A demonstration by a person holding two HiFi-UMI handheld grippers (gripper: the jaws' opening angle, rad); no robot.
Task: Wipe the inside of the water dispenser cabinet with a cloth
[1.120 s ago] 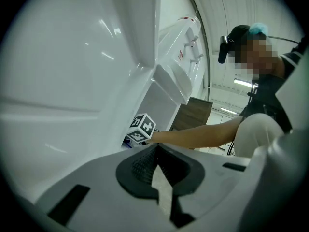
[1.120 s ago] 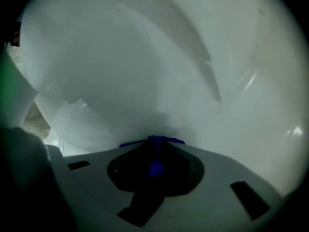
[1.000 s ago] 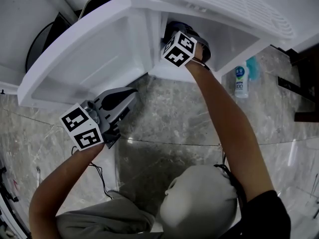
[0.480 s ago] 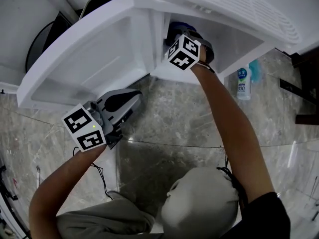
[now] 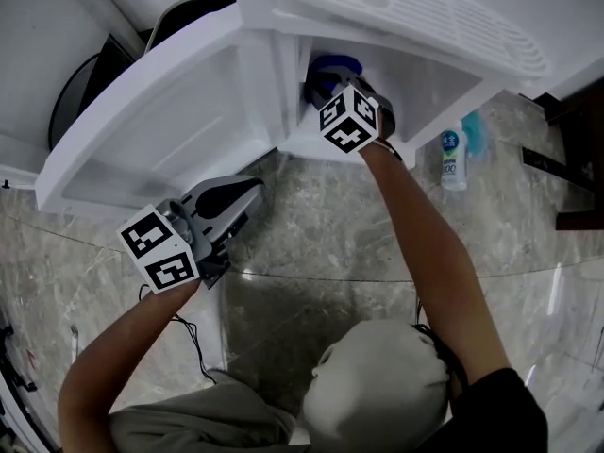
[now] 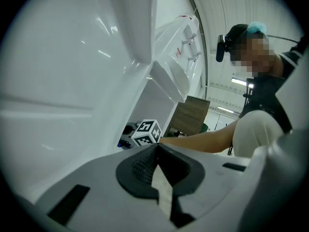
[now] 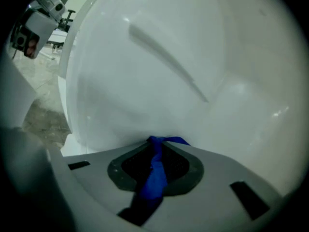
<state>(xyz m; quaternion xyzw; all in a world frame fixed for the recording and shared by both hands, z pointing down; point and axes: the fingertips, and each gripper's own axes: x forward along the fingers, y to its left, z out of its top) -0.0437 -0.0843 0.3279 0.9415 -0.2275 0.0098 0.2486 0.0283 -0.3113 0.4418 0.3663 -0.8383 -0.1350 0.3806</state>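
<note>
The white water dispenser cabinet point(image 5: 444, 83) stands open, its door point(image 5: 160, 111) swung out to the left. My right gripper point(image 5: 330, 88) reaches into the cabinet's left side, shut on a blue cloth point(image 5: 335, 64). In the right gripper view the cloth point(image 7: 157, 170) is pinched between the jaws and its end touches the white inner wall point(image 7: 193, 71). My left gripper point(image 5: 251, 190) hangs shut and empty below the door's lower edge. The left gripper point(image 6: 157, 148) view looks along the door point(image 6: 72, 81) toward the right gripper's marker cube point(image 6: 146, 132).
A white bottle with a blue label point(image 5: 454, 157) stands on the marble floor point(image 5: 321, 225) right of the cabinet, beside a teal thing point(image 5: 478, 126). A black round object point(image 5: 80, 92) sits behind the door. Dark furniture point(image 5: 576, 159) lies at the right edge, a cable point(image 5: 189, 333) by my knee.
The right gripper has shifted a little to the right and nearer inside the cabinet with the cloth, and more blue shows above it. The left gripper has barely moved.
</note>
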